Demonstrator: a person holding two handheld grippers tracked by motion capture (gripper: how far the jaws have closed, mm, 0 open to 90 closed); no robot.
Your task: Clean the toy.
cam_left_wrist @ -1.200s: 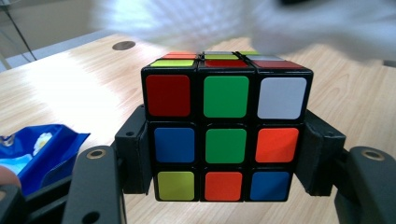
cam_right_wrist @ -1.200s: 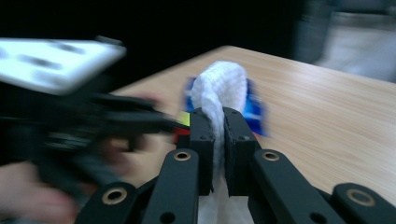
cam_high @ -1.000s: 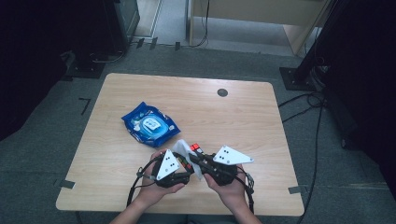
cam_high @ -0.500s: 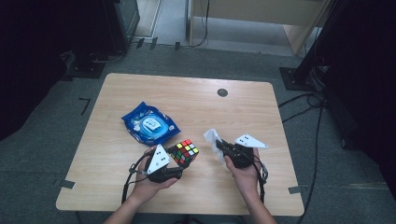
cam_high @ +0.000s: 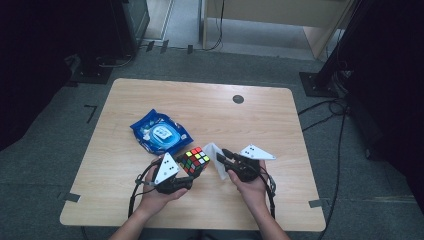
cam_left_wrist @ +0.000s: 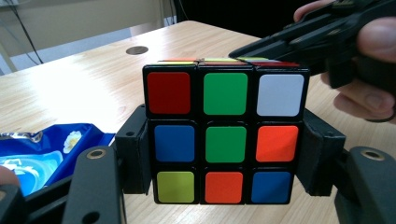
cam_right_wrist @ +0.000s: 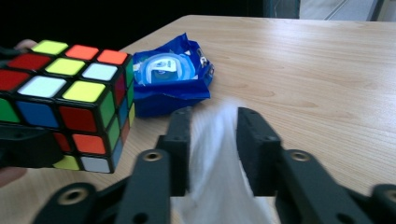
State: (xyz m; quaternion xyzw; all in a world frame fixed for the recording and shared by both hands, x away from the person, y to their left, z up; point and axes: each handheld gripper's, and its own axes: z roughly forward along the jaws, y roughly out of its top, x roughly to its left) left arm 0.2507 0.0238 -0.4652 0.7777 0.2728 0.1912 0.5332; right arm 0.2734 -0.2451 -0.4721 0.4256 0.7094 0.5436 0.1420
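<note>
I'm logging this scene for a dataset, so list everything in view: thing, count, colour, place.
Puzzle cube: one, black with red, green, white, blue, orange and yellow stickers, clamped between the left jaws above the table's near middle.
White wipe: one, white, between the right jaws, which have just been opening; pads no longer press it.
Wipes pack: one, blue with a white lid, lying left of centre on the table.
Table: one, light wood, with a dark round cap near its far edge.
Cables and stand bases: several, black, on the grey floor around the table.
Left hand-held gripper: one, black with grey plate, in the person's left hand.
Right hand-held gripper: one, black with grey plate, in the right hand.
</note>
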